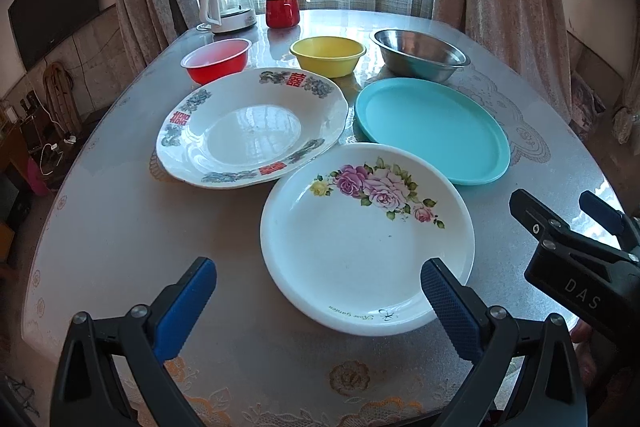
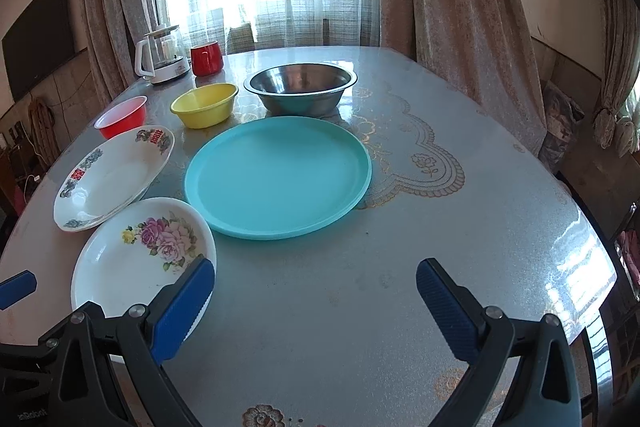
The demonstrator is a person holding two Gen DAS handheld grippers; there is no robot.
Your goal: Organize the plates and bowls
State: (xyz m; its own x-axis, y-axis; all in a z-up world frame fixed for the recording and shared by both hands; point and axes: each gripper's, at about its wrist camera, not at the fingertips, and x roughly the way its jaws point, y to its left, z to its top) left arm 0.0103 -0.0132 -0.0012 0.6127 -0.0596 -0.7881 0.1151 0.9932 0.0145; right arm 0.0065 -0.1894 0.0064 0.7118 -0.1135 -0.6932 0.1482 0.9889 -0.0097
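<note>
Jaws on both units stand spread, holding nothing: left gripper (image 1: 318, 287) hovers over the rose plate (image 1: 360, 247), right gripper (image 2: 316, 291) over bare tabletop (image 2: 460, 227). No stacking appears done. Rose plate, patterned plate (image 1: 248, 127) and teal plate (image 1: 432, 131) lie singly, rims near or touching; red bowl (image 1: 218, 61), yellow bowl (image 1: 327, 55) and steel bowl (image 1: 418, 55) stand separately behind. All sorting remains. Left wrist view alone shows the rose plate's near rim; right wrist view alone shows the tabletop's empty right side.
</note>
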